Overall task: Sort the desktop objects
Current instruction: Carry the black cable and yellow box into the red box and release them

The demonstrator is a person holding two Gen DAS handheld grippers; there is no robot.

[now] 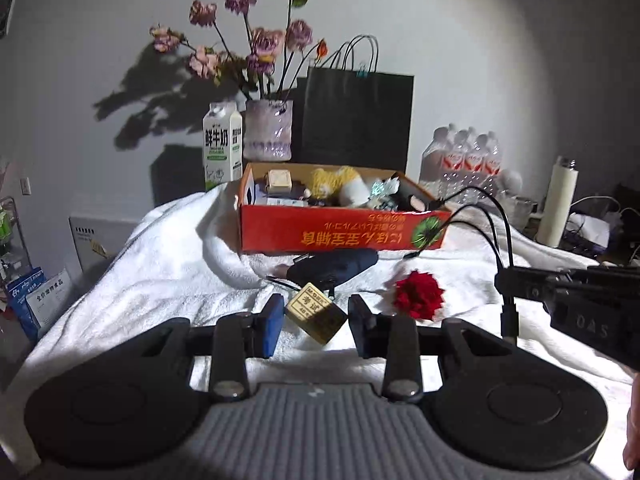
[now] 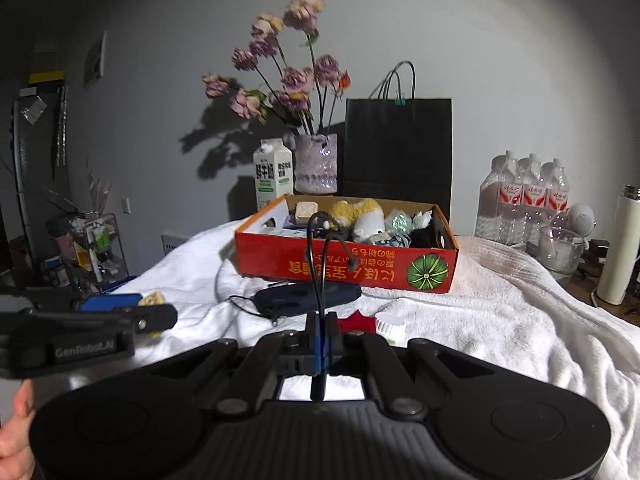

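Observation:
My left gripper point(image 1: 316, 318) is open, its blue-padded fingers on either side of a small gold box point(image 1: 316, 314) that sits tilted on the white towel point(image 1: 168, 264); whether a pad touches it I cannot tell. My right gripper point(image 2: 322, 330) is shut on a black multi-head charging cable point(image 2: 320, 264), whose ends curl up toward the red cardboard box point(image 2: 344, 268). The cable also shows in the left wrist view point(image 1: 492, 216). The red box point(image 1: 340, 232) holds several small items. A red fabric flower point(image 1: 418, 294) and a dark blue pouch point(image 1: 336, 266) lie before it.
Behind the box stand a milk carton point(image 1: 222, 146), a vase of dried flowers point(image 1: 268, 130) and a black paper bag point(image 1: 356, 120). Water bottles point(image 2: 524, 200) and a white thermos point(image 2: 620, 244) stand at the right. A white cap point(image 2: 390, 324) lies on the towel.

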